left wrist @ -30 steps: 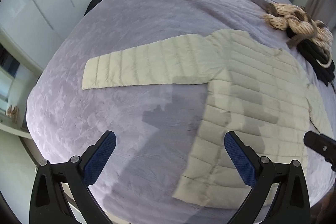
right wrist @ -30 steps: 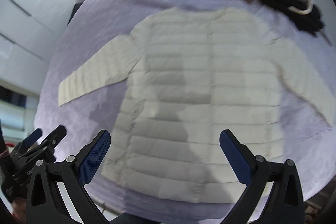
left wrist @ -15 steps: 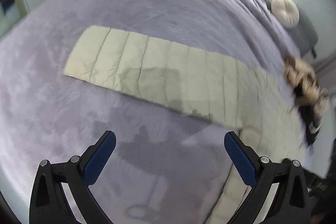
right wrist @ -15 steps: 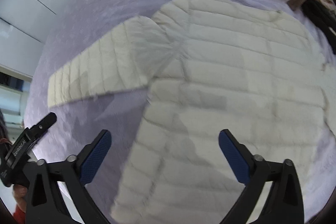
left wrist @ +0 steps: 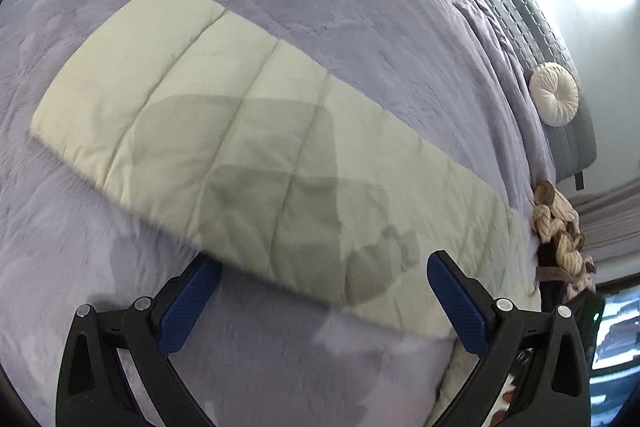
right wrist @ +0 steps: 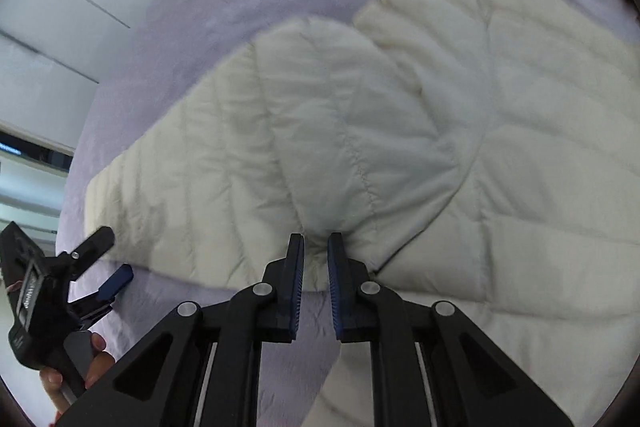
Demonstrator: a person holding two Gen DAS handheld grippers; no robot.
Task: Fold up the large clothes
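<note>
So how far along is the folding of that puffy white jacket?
Barely begun. Done: the jacket is spread flat on the purple bedspread. In hand: the right gripper has pinched the lower edge of the sleeve near the armpit, and the left gripper hovers open at the sleeve's edge. Left: no fold shows yet, so sleeves and body remain.

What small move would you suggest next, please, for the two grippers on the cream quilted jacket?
Probably close the left gripper on the sleeve's near edge: it is open at the cream quilted jacket, while the right gripper is already pinching fabric near the armpit.
</note>
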